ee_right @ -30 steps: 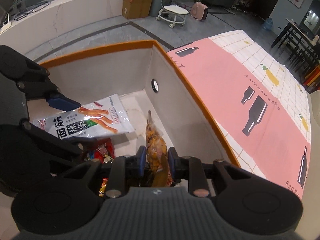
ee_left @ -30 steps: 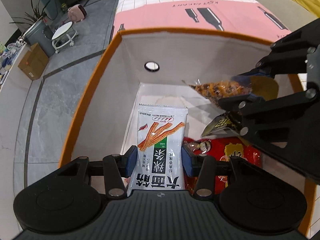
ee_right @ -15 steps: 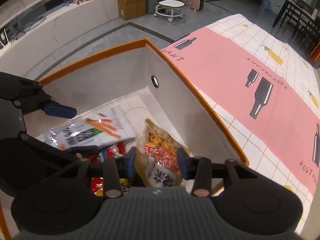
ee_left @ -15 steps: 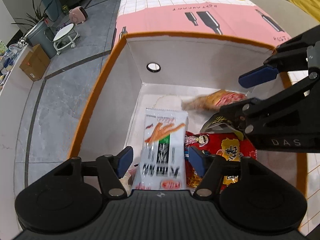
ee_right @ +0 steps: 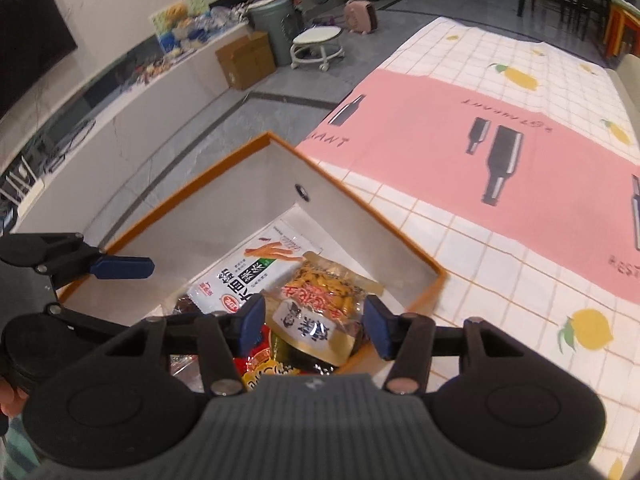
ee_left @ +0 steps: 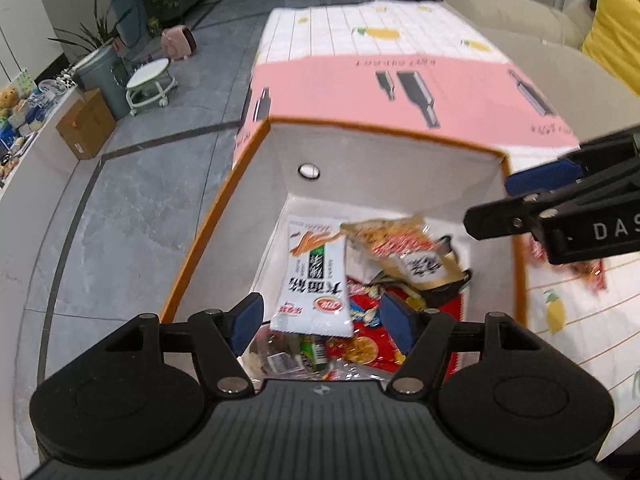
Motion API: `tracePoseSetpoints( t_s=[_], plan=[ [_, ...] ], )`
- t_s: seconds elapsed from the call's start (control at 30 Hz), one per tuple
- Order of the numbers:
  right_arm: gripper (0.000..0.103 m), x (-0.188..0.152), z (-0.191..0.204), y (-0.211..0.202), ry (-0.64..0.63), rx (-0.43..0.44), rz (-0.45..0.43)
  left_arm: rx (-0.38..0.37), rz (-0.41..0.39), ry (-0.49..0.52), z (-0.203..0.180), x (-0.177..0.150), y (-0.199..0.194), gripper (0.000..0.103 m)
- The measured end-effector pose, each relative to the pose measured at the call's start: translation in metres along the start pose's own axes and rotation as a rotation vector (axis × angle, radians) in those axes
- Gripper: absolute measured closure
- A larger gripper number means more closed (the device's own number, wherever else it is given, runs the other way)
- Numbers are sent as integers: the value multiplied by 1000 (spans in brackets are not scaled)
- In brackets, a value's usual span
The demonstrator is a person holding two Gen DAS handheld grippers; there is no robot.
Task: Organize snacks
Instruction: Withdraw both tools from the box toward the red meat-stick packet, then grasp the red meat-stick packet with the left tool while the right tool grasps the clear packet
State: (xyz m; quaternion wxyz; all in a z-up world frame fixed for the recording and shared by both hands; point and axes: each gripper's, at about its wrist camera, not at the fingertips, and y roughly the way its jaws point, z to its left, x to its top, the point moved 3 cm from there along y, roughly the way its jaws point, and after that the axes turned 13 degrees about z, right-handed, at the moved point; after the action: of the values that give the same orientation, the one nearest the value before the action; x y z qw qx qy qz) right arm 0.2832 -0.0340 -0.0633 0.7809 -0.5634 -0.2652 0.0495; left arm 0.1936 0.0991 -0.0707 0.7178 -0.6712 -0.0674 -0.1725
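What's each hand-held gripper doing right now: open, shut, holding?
Left hand-held gripper: open, just widened, white snack packet released into box.
Right hand-held gripper: open, just widened, yellow snack packet released.

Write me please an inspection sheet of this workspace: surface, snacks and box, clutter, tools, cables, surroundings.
Surface: table under a pink-and-white tablecloth printed with bottles and lemons.
Job's things: white box with orange rim holds a white spicy-strip packet, a tan snack bag and red packets underneath.
Clutter: one red wrapper lies on the cloth beside the box.
Tools: left tool and right tool have just been opening; both are open above the box, holding nothing.
Cables: nothing seen.
Surroundings: grey tiled floor, cardboard box, white wheeled stool, grey bin, beige sofa with a yellow cushion.
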Motion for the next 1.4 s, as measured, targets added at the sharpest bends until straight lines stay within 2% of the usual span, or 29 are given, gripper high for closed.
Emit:
tracePoseSetpoints(
  t_s=[0.33,0.47,0.6,0.77,0.97,1.13,1.27,1.33,1.4],
  plan=[
    [33,-59,-31,-61,99,-55,-146,-81,-152,-40,-39,-8,-49,24],
    [32,-95,-46,-76,136,-110,-188,-104,-208,-27,-65,-14,-64,25],
    [32,-133,-64,-84,197,-149,-204,-161,-243,-23,-90,-21,-70,25],
    [32,-177,-87,-83,251,-184,-210,-242,-227,17,-126,-30,-59,25],
    [33,-211,-106,-69,282,-251,-202,-260,-184,59,-161,-40,-27,24],
    [33,-218,-117,-53,286,-257,-190,-226,-151,97,-177,-42,-1,21],
    [33,-213,-124,-43,258,-316,-180,-267,-123,63,-177,-36,12,22],
    [38,-207,-129,-40,228,-363,-180,-274,-105,46,-176,-30,20,23],
    [38,-200,-136,-37,194,-397,-180,-293,-89,24,-176,-22,27,23]
  ],
)
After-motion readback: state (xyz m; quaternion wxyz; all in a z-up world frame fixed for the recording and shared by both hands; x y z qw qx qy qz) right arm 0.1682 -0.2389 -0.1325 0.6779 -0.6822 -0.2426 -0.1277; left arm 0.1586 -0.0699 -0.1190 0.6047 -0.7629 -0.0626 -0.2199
